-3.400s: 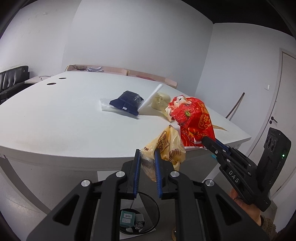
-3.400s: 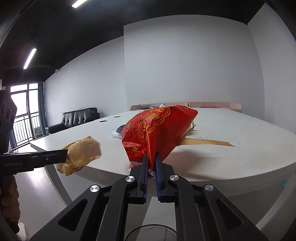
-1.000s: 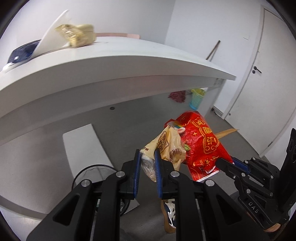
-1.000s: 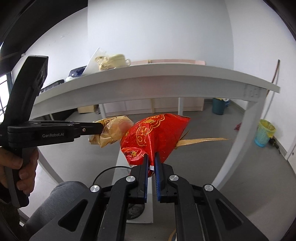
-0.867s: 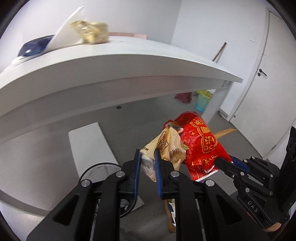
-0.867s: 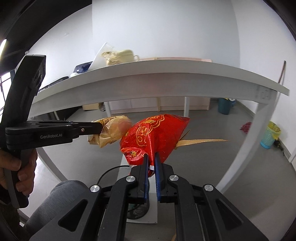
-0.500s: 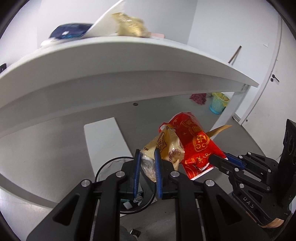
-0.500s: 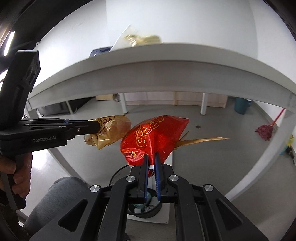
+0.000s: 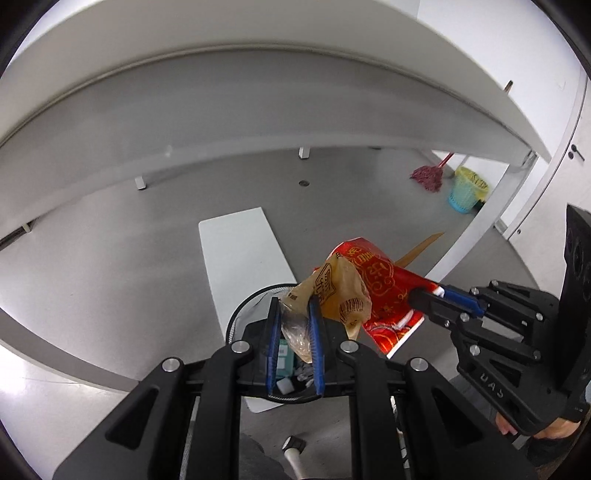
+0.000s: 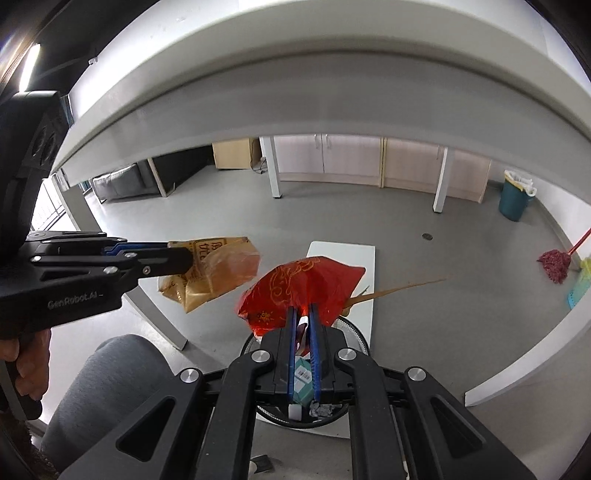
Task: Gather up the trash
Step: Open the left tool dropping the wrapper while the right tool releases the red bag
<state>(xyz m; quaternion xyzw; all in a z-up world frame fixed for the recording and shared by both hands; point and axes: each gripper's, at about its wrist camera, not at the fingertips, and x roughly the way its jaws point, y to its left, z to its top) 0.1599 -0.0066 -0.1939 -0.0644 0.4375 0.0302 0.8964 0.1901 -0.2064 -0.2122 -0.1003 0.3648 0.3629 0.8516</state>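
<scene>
My left gripper is shut on a crumpled yellow-brown snack bag and holds it above a black wire trash bin on the floor. My right gripper is shut on a red patterned bag with a tan strip sticking out, also over the bin. The bin holds a teal box and small scraps. In the right wrist view the left gripper shows at the left with the yellow bag. In the left wrist view the right gripper holds the red bag.
The white table's edge curves overhead. A white floor panel lies under the bin. A table leg, a mop and a blue basket stand to the right. The person's grey-trousered knee is at lower left.
Both grippers have dropped from table height to below the table edge and tilted down. Both bags now hang over the bin, which has come into full view beneath them.
</scene>
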